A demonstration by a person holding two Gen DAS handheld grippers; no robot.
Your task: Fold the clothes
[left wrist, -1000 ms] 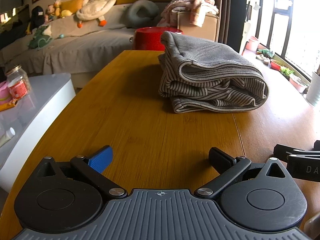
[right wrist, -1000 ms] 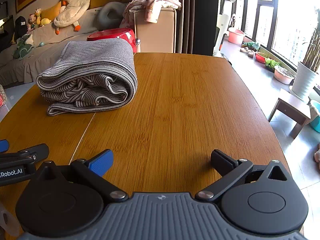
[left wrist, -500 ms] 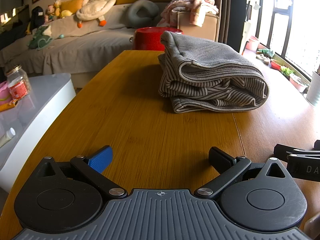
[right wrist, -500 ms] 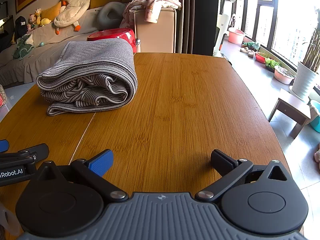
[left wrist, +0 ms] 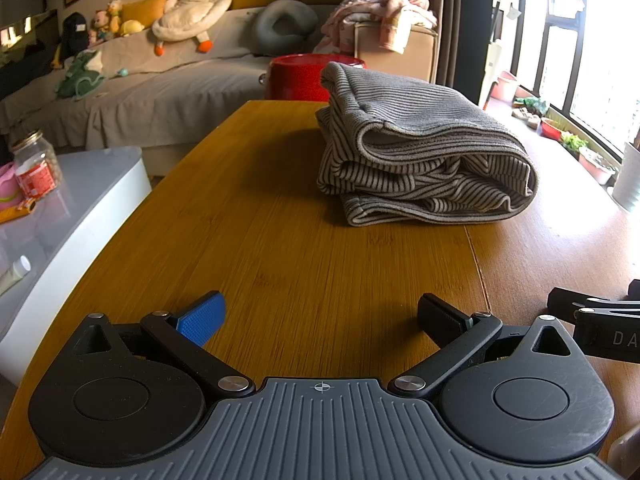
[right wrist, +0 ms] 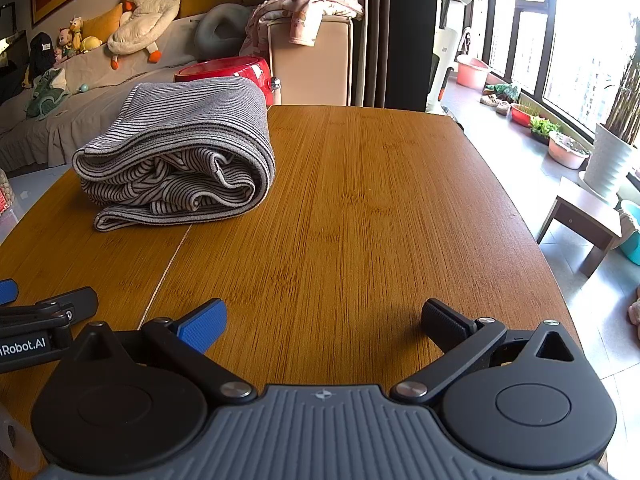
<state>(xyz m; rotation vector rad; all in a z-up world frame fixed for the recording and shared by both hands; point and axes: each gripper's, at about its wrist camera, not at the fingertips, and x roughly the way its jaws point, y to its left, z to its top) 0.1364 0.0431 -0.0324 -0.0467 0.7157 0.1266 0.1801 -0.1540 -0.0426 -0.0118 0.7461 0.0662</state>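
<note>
A grey striped garment (left wrist: 420,148) lies folded into a thick bundle on the wooden table (left wrist: 280,248), well ahead of both grippers. In the right wrist view the same garment (right wrist: 180,152) sits at the far left of the table (right wrist: 380,208). My left gripper (left wrist: 320,314) rests low near the table's front edge, open, nothing between its fingers. My right gripper (right wrist: 324,316) is beside it, also open and empty. Each gripper shows at the edge of the other's view: the right one (left wrist: 592,316), the left one (right wrist: 44,320).
A red tub (left wrist: 308,76) stands just past the table's far end, with a grey sofa (left wrist: 160,84) holding plush toys behind it. A white side table (left wrist: 76,200) with a jar (left wrist: 36,168) is on the left. A small stool (right wrist: 580,220) and plant pots are on the right by the window.
</note>
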